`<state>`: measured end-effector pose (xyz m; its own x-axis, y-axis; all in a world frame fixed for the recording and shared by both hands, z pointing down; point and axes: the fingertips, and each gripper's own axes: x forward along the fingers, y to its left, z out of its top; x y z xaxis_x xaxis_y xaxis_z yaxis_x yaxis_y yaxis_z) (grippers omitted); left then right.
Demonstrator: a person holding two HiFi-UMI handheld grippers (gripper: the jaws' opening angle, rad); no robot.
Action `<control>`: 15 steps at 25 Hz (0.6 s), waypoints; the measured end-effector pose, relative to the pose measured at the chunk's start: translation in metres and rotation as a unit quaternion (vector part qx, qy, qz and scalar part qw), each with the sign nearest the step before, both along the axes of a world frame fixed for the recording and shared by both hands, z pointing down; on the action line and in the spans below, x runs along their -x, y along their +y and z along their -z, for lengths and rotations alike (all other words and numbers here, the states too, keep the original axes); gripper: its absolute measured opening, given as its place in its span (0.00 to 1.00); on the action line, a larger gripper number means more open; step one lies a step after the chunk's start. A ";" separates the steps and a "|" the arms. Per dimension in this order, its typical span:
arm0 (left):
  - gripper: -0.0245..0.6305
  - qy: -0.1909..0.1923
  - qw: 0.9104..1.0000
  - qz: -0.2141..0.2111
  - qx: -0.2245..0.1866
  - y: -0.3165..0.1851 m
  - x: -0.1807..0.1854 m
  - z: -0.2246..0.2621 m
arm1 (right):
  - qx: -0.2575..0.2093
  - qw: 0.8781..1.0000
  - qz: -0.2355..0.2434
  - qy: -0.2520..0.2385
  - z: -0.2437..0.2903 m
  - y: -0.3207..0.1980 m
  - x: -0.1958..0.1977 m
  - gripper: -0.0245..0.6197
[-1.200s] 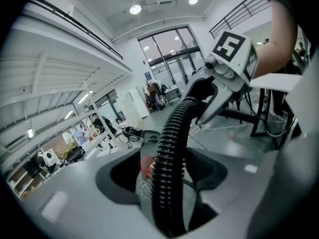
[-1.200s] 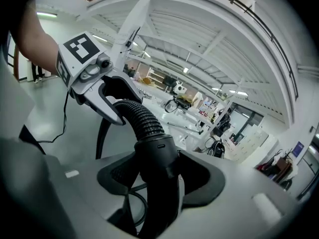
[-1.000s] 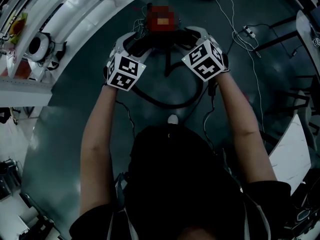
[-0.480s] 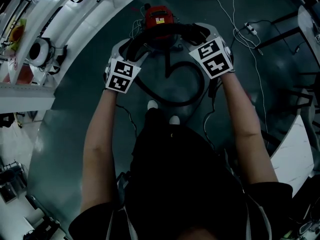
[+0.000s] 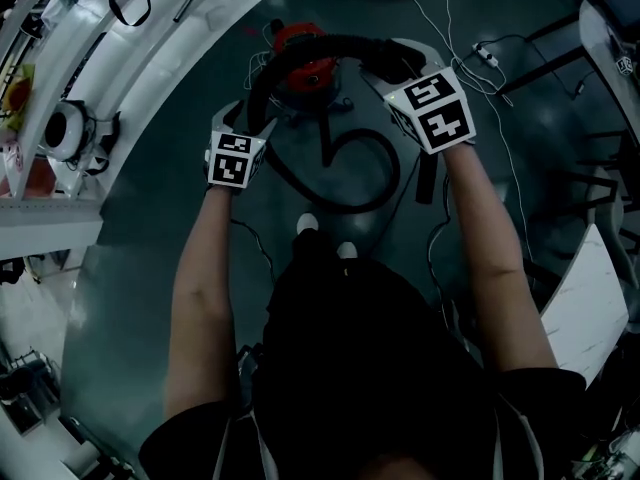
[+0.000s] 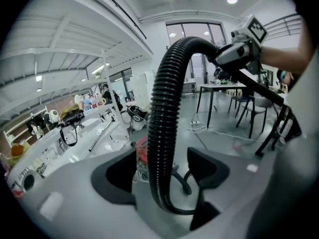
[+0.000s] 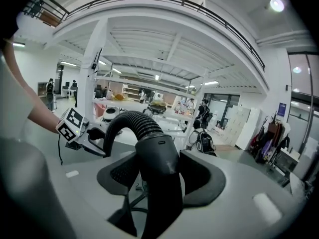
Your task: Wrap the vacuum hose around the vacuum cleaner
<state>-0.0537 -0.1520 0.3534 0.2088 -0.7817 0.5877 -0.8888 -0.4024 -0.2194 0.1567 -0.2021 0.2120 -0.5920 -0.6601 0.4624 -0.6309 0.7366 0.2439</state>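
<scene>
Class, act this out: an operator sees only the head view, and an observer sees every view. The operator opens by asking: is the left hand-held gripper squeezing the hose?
Observer: No. In the left gripper view the left hand-held gripper has its jaws opening. The ribbed hose runs between them, and neither pad presses on it.
Operator: And the right one, under its marker cube?
Observer: The right gripper view shows the right hand-held gripper shut on the smooth cuff where the ribbed part ends, with a pad against each side.
</scene>
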 end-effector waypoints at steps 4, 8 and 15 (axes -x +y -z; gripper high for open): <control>0.53 0.013 1.000 0.006 0.008 -0.028 0.011 -0.014 | 0.002 1.000 -0.004 0.003 0.005 -0.008 0.013 0.43; 0.32 0.010 1.000 0.000 0.018 -0.051 0.021 -0.017 | 0.008 1.000 -0.014 -0.004 0.013 -0.018 0.024 0.43; 0.31 -0.016 1.000 -0.021 -0.002 -0.087 0.044 0.008 | 0.062 0.996 -0.060 -0.016 -0.014 -0.042 0.018 0.43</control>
